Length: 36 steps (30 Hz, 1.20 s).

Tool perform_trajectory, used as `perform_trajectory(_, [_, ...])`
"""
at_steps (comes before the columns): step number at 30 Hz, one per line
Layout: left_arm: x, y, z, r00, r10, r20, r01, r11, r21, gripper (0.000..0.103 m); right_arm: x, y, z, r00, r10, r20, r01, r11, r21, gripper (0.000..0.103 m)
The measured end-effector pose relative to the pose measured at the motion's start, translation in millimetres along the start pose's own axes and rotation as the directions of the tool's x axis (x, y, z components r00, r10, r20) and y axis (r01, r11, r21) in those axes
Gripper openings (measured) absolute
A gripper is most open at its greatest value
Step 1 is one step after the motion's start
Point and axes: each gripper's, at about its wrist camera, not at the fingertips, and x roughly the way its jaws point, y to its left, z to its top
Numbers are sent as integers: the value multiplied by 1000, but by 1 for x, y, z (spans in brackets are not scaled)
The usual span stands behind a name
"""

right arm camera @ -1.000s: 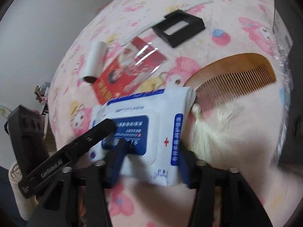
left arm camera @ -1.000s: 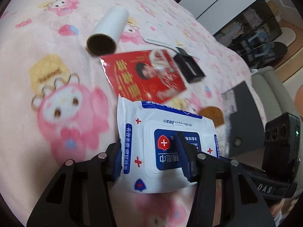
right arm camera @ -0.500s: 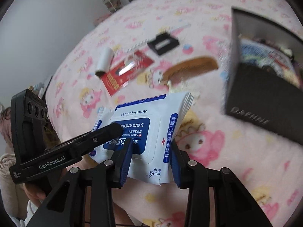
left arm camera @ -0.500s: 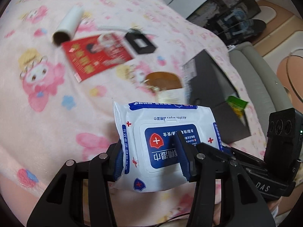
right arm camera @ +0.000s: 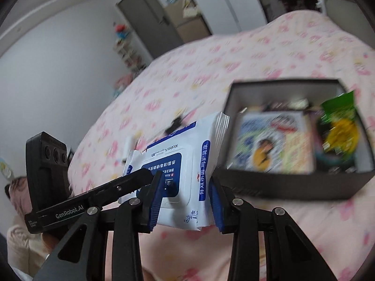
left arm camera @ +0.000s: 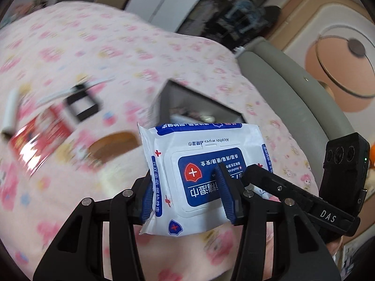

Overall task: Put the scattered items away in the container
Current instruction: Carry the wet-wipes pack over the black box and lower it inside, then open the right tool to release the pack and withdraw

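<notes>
Left wrist view is showing my left gripper (left arm camera: 186, 194) clamping the wipes pack (left arm camera: 206, 175): its jaws are closed down to the pack's width, one blue pad pressing the pack's side edge and the other pressing the blue label on its face. My right gripper (right arm camera: 185, 199) is gripping the same pack (right arm camera: 178, 161) from the opposite end, its jaws likewise narrowed onto it, so I am holding the pack in the air between both tools, above the pink bed cover (left arm camera: 70, 58).

Taking the black box (right arm camera: 293, 185) as the landmark: in the right wrist view the pack is hanging just beside the box's near left corner, level with its rim and not yet over the opening. Inside the box a printed packet (right arm camera: 271, 140) is lying flat, and a green and yellow bag (right arm camera: 337, 126) is leaning at the right side. In the left wrist view the box (left arm camera: 187, 103) is sitting just behind the pack.

Well to the left of the box, blurred on the bed cover, a wooden comb (left arm camera: 112, 145) is lying nearest, then a red packet (left arm camera: 39, 135), a black square frame (left arm camera: 82, 105) and a white roll (left arm camera: 10, 110) farther out.
</notes>
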Motion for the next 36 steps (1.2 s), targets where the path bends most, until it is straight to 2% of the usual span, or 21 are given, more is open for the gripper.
perform_trajectory(4, [56, -28, 31, 998, -24, -63, 25, 1000, 15, 48, -7, -36, 28, 994, -105, 27, 105, 994, -4, 33])
perform_trajectory(6, [81, -35, 39, 996, -3, -93, 4, 1000, 13, 48, 0, -55, 38, 990, -142, 8, 142, 990, -1, 33])
perform_trajectory(12, [133, -33, 41, 977, 78, -196, -82, 997, -8, 48, 37, -104, 46, 984, -146, -106, 151, 988, 38, 33])
perform_trajectory(15, [145, -29, 36, 962, 133, -240, -137, 991, 0, 48, 50, -119, 39, 981, -114, -155, 126, 990, 68, 33])
perform_trajectory(20, [160, -31, 34, 920, 253, -299, -243, 968, 68, 46, 72, -132, 24, 970, -71, -233, 102, 987, 124, 35])
perform_trajectory(22, [162, -32, 36, 905, 288, -313, -275, 957, 88, 48, 77, -131, 23, 961, -99, -257, 128, 987, 101, 37])
perform_trajectory(25, [160, -33, 36, 882, 348, -319, -328, 937, 116, 49, 82, -129, 23, 937, -183, -299, 207, 977, 53, 39])
perform_trajectory(27, [154, -34, 36, 878, 367, -306, -347, 930, 122, 50, 75, -127, 26, 940, -205, -272, 226, 973, 47, 39])
perform_trajectory(32, [145, -43, 34, 894, 377, -242, -344, 924, 168, 48, 58, -110, 34, 950, -266, -163, 270, 963, 2, 39])
perform_trajectory(34, [150, -42, 32, 890, 373, -262, -337, 925, 174, 39, 65, -106, 35, 946, -271, -175, 272, 962, -21, 39])
perform_trajectory(36, [157, -37, 29, 879, 381, -288, -344, 923, 172, 38, 75, -107, 31, 934, -292, -206, 294, 956, -20, 39])
